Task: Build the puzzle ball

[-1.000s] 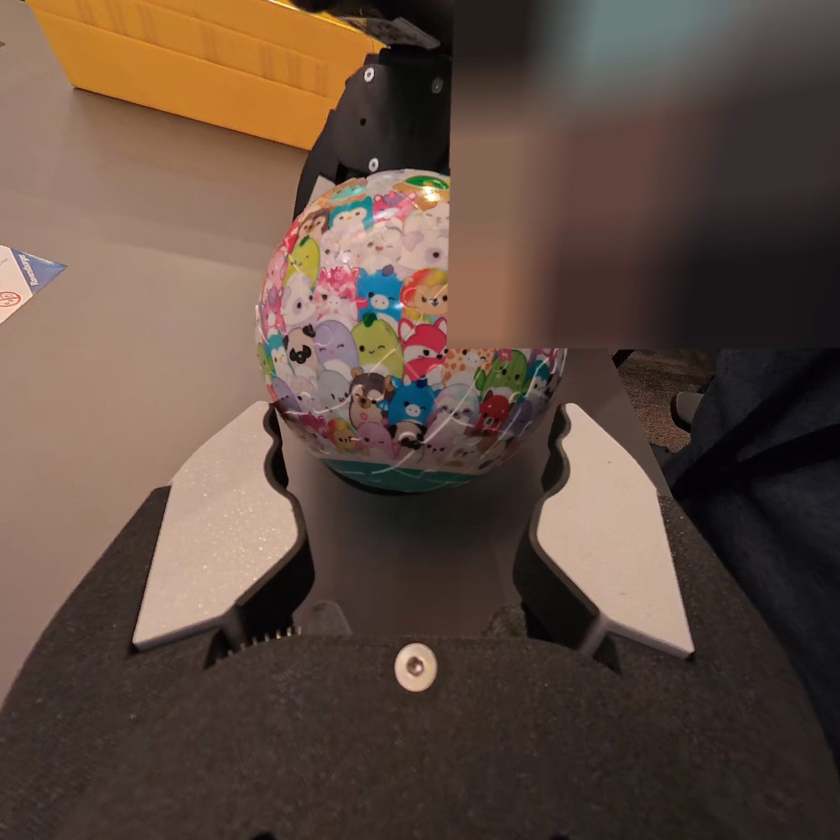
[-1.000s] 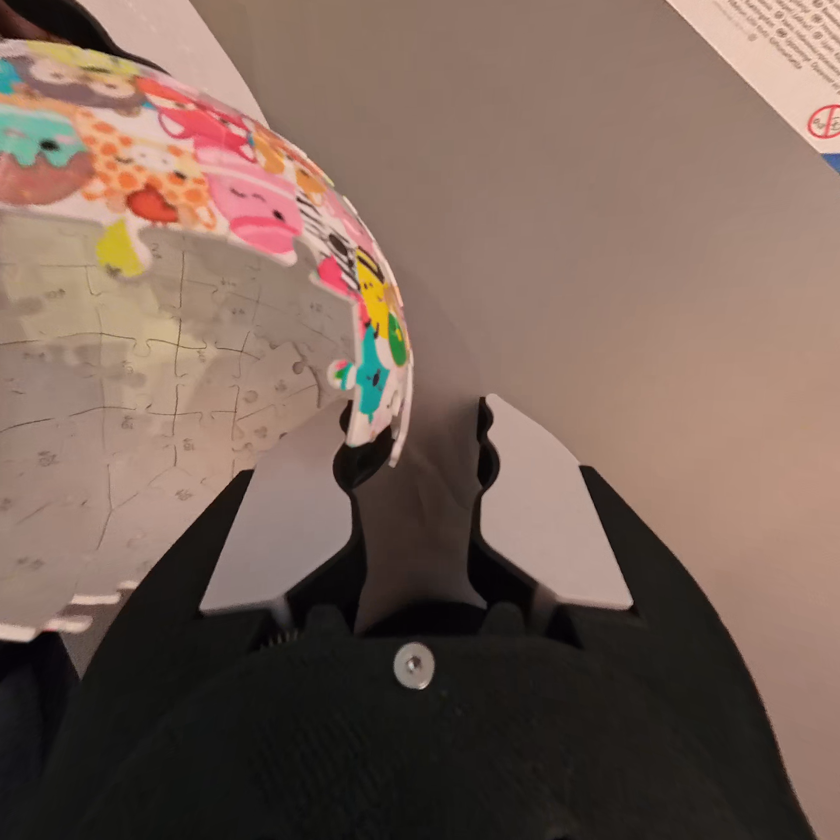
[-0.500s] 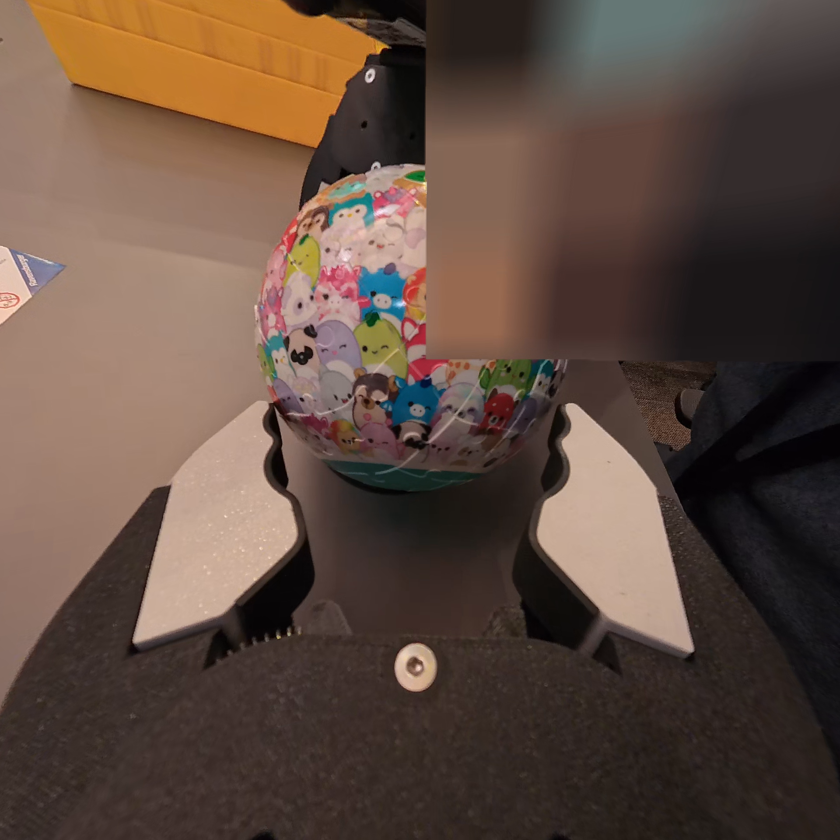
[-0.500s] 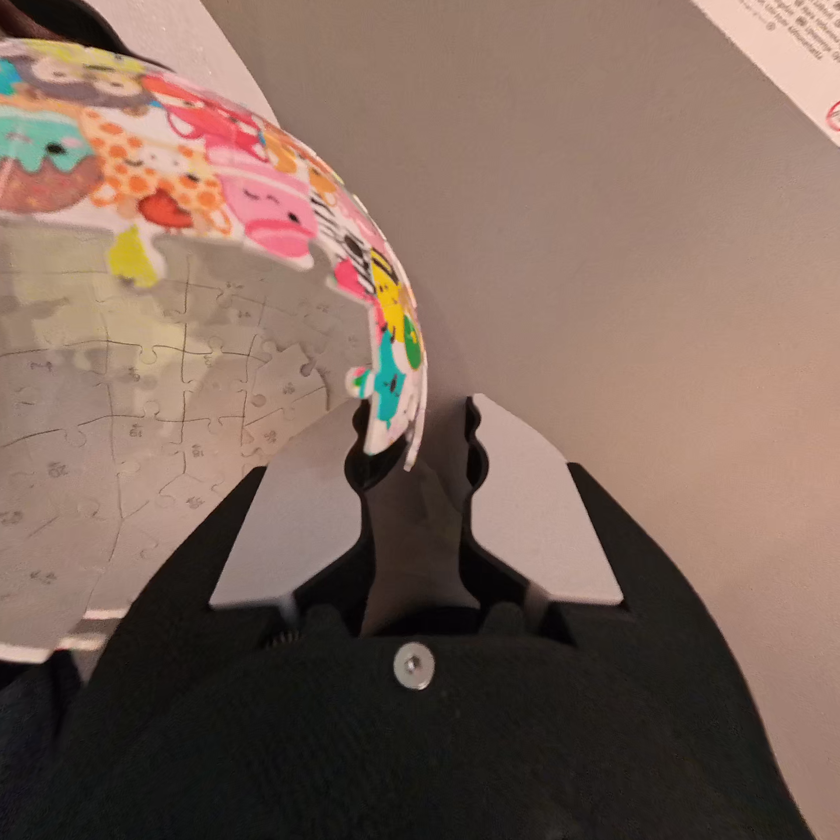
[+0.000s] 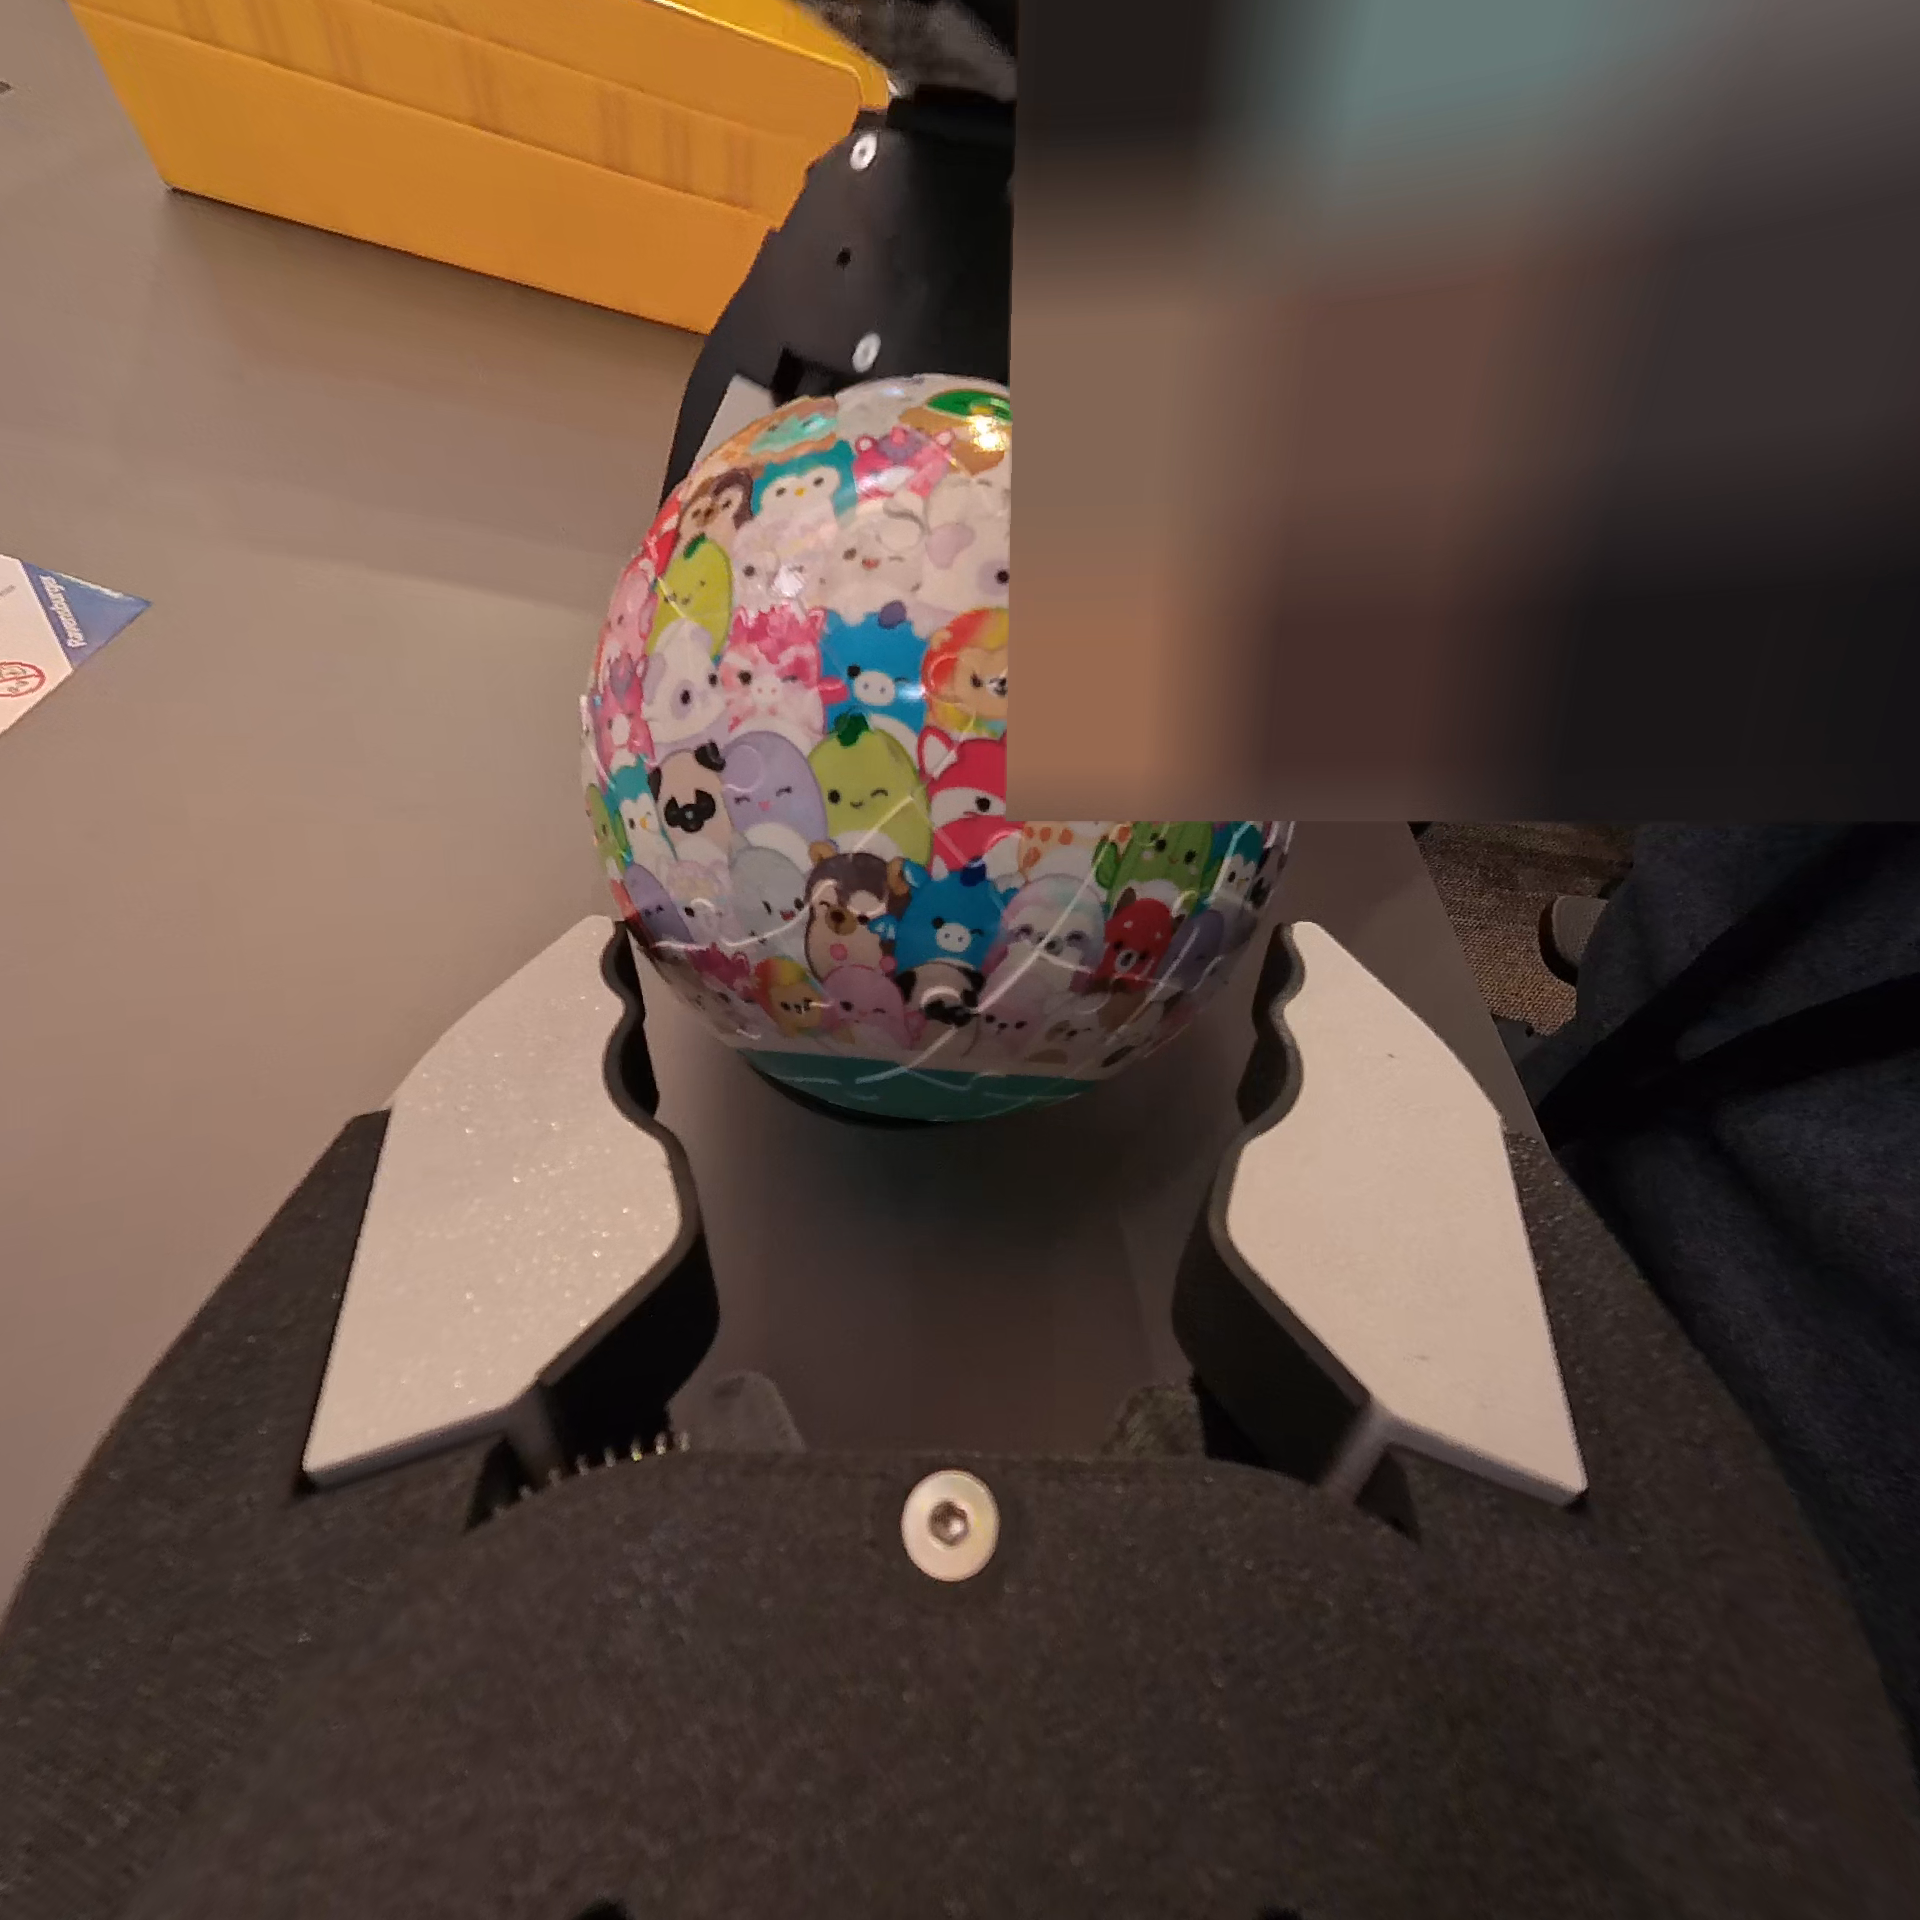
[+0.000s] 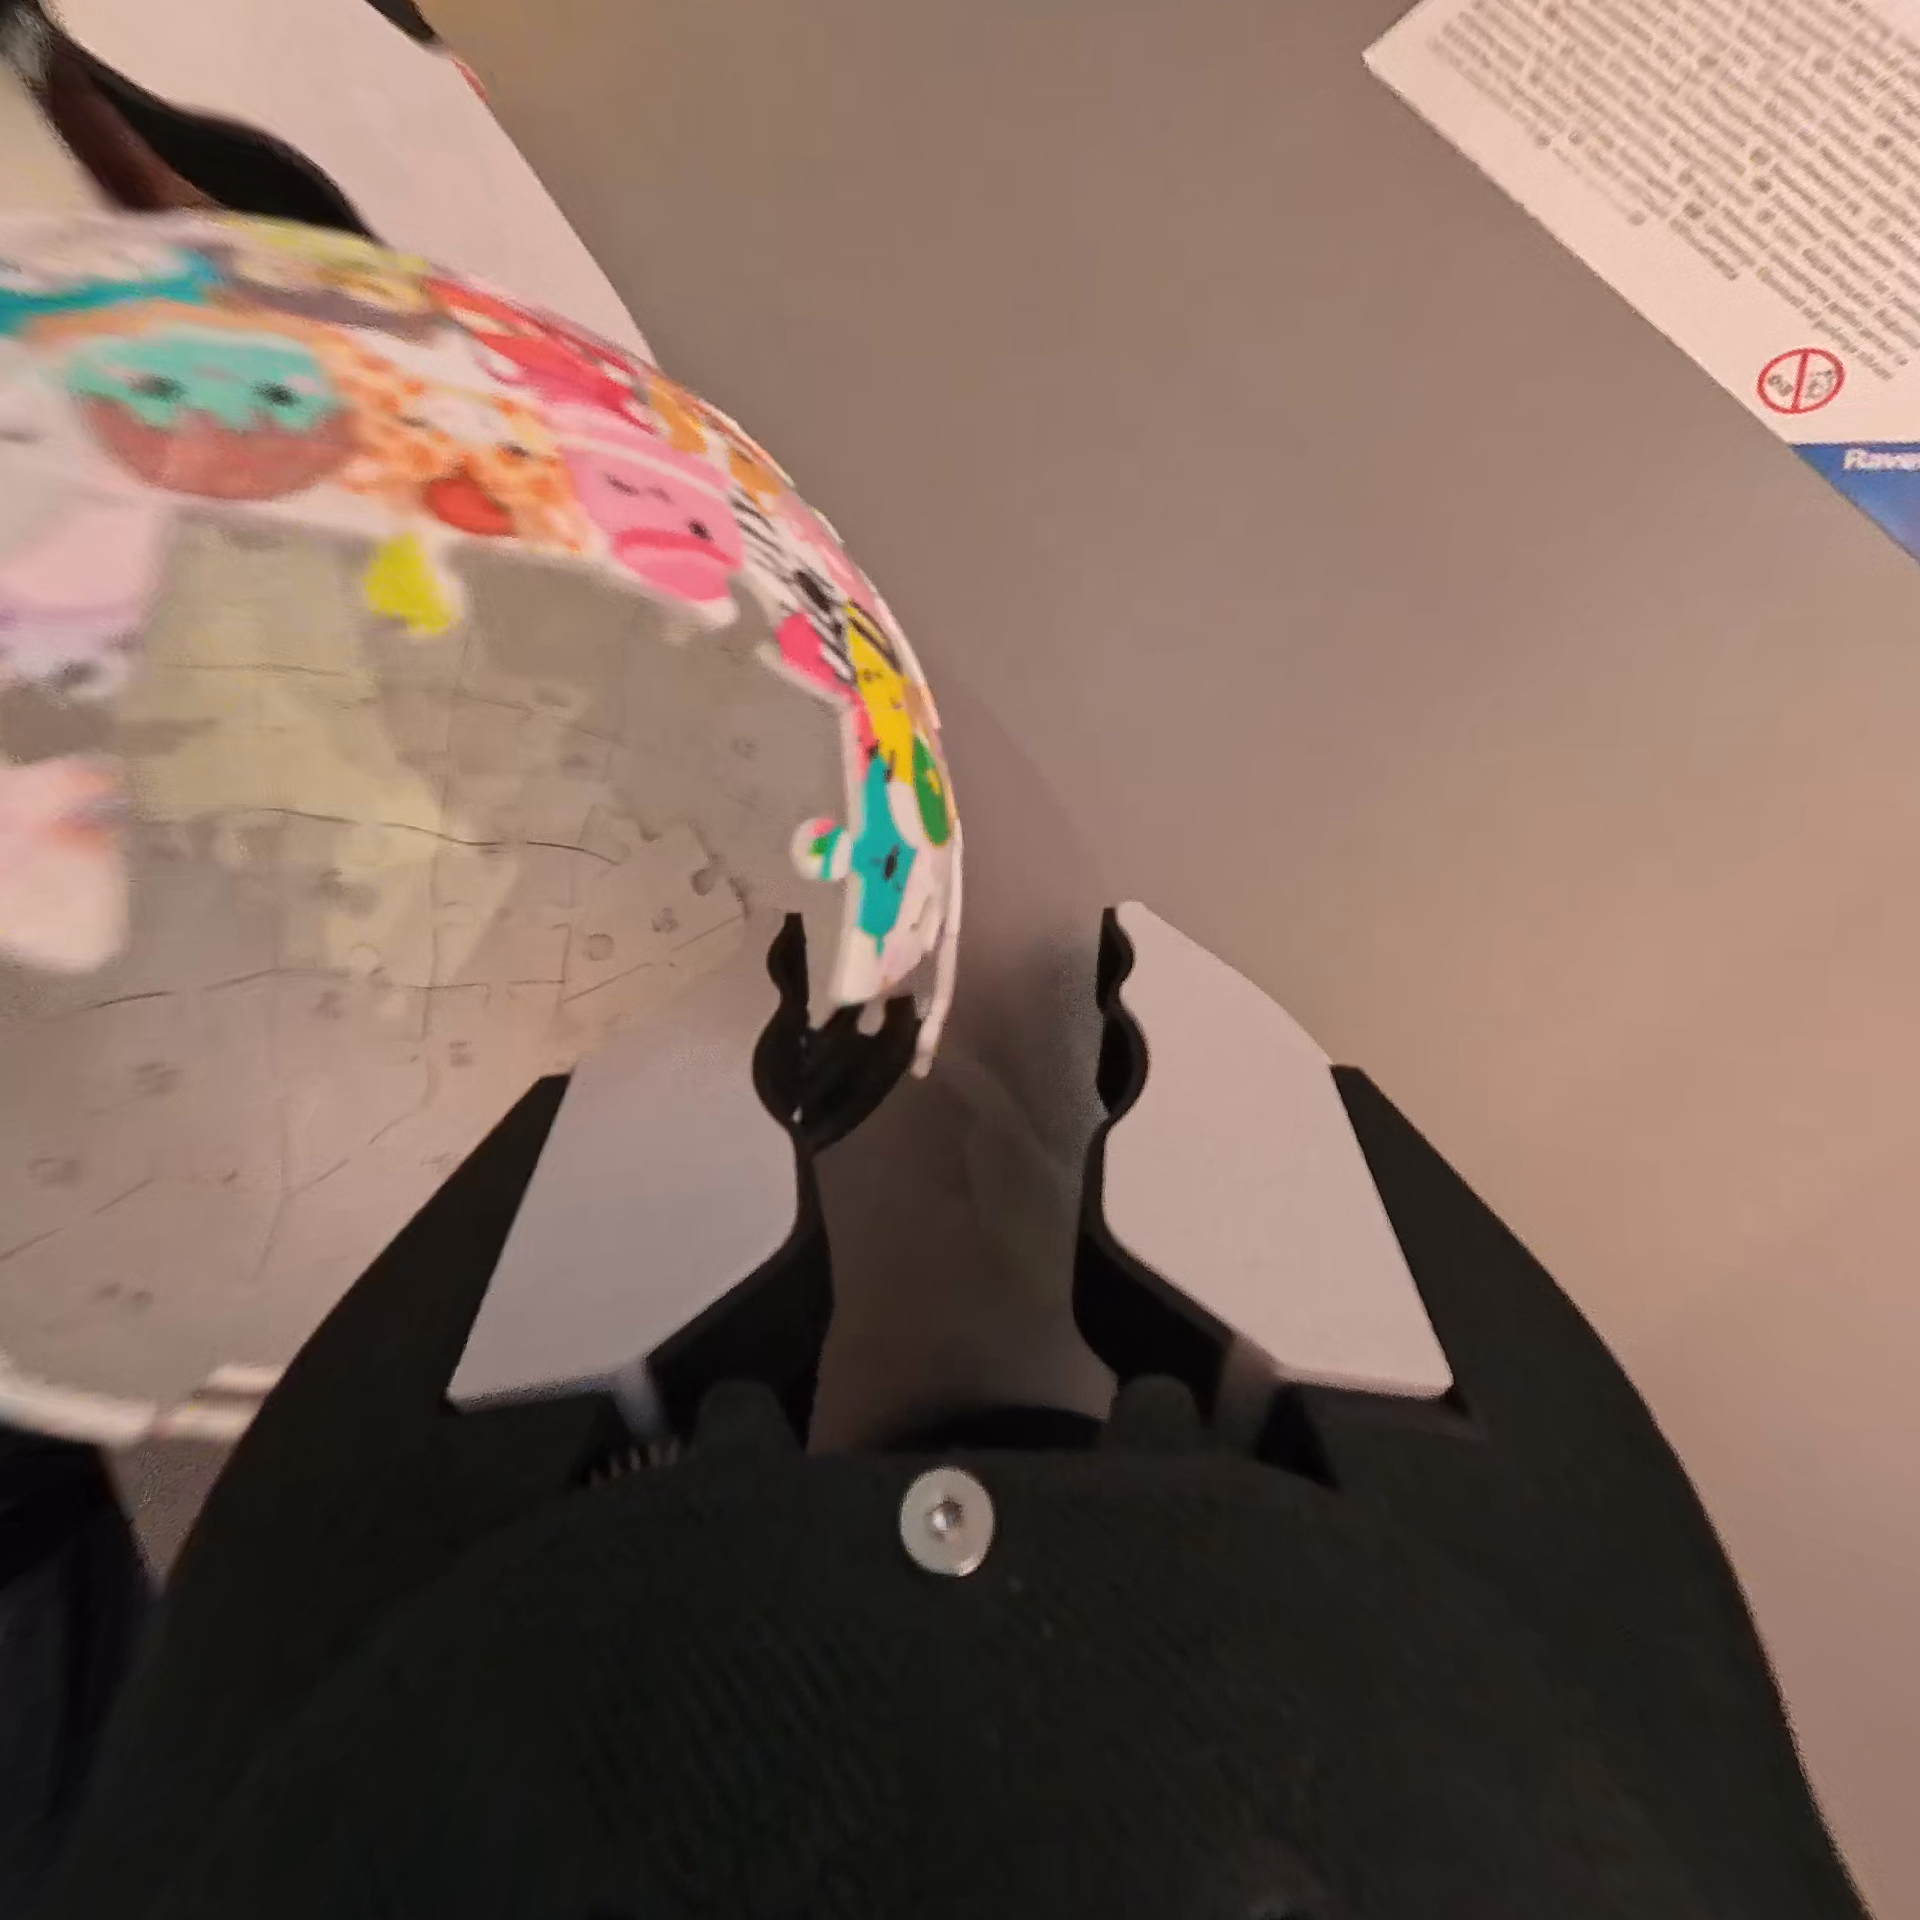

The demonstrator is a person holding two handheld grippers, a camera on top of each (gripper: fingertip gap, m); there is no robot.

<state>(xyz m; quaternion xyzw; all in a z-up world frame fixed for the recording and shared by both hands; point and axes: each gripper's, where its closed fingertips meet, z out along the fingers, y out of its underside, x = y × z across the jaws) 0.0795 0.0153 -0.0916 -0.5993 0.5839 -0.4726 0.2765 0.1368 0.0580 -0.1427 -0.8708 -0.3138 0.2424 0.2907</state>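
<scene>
The right gripper (image 6: 951, 935) has opened: its jaws, narrowly spaced earlier, now stand well apart around the puzzle ball's (image 6: 416, 831) open edge. The printed leaflet (image 6: 1714, 208) at far right shows more fully, apparently through camera motion.

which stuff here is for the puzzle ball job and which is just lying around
For the job:
puzzle ball
left gripper
right gripper

Lying about:
yellow box
leaflet
table
</scene>
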